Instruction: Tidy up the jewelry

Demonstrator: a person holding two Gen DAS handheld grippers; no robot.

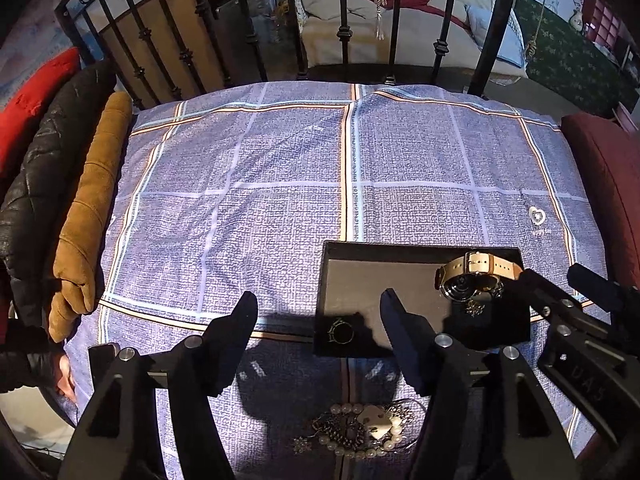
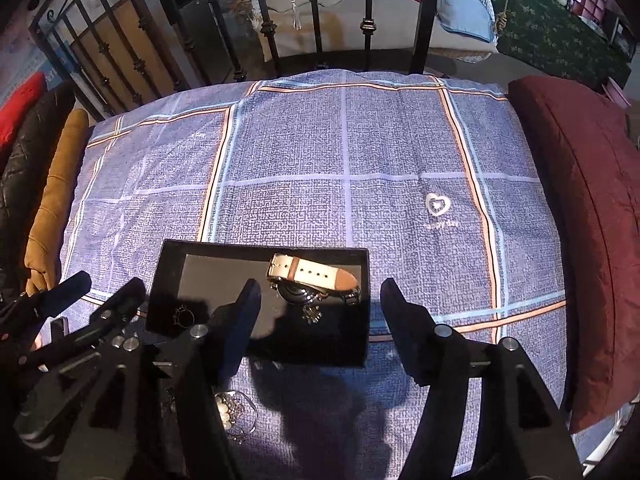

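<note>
Jaws on both of my tools stand spread and hold nothing: the left gripper (image 1: 318,314) hangs over the near part of the bed (image 1: 248,184), the right gripper (image 2: 320,300) over the near right corner of the black box (image 2: 352,258).

What the next pick turns on, as I judge it, is the loose jewelry pile (image 1: 356,430): pearl strand, chain and a pale pendant tangled together on the bedcover. It lies nearer to me than the box, directly beneath and slightly behind the left fingertips, between the two left arms. The tangle runs left to right, so my left jaws, which also open left to right, would close along it rather than across it; some rotation or a pinch at one end looks wise. From the right wrist view the pile (image 2: 234,408) shows only partly, off to the left behind the right tool's left finger, so the left gripper is plainly nearer.

Already in the box: a watch (image 2: 316,276) with a cream strap lying left to right at the far right, a small charm (image 2: 312,314) just near of it, and a ring (image 1: 340,332) in the near left corner.

Readable writing: a heart logo (image 2: 438,204) on the bedcover with "happy day" under it, and "UAS" or similar moulded on the right tool's body, seen from the left wrist.
</note>
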